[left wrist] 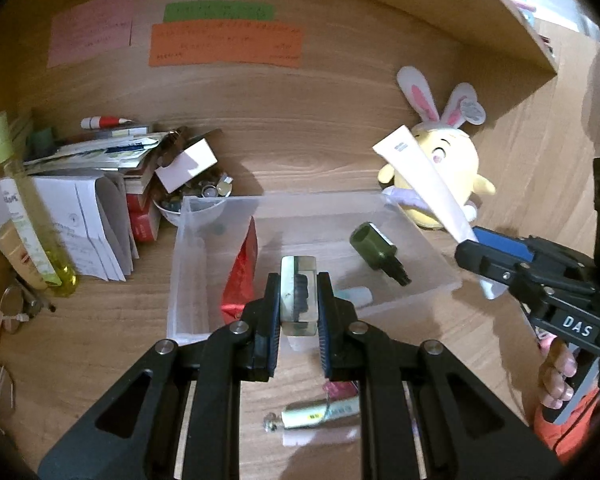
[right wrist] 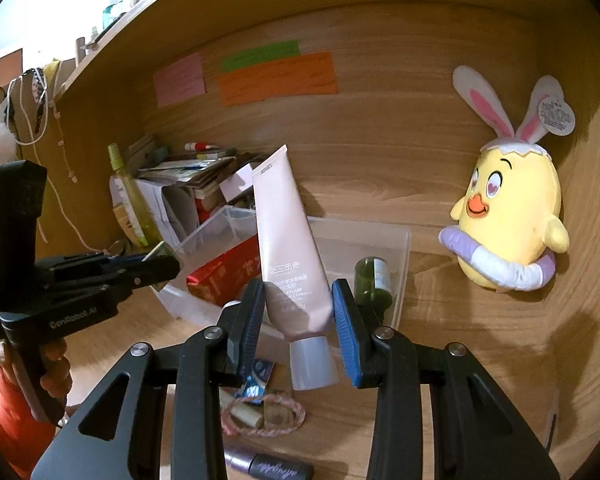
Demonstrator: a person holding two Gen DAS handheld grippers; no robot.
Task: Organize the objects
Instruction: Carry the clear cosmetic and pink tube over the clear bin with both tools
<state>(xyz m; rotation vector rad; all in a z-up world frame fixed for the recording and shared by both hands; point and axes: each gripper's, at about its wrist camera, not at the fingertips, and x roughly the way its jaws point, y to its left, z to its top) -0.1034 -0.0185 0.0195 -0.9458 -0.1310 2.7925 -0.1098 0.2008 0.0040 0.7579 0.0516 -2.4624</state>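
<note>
Pink tube (right wrist: 290, 264) held cap-down, long axis tilted, crimped flat end up and leaning to the left in the right wrist view, grey cap (right wrist: 314, 362) toward the camera. Hanging above the near edge of the clear plastic bin (right wrist: 400, 276), over the wooden desk. Right gripper (right wrist: 298, 322) pinching the tube low on its body, both pads against its sides, fingers set about as wide as the tube. Seen from the left wrist camera as reaching in from the right side, tube (left wrist: 424, 180) slanting up toward the yellow plush chick (left wrist: 452, 168).

Left gripper (left wrist: 299, 306) level, pointed at the bin (left wrist: 192, 240), closed narrowly on a small clear block with a dark insert (left wrist: 299, 288), long axis running away from the camera. Inside the bin: red packet (left wrist: 242, 276) standing on edge, green bottle (left wrist: 376, 250) lying on its side, neck toward the near wall.
</note>
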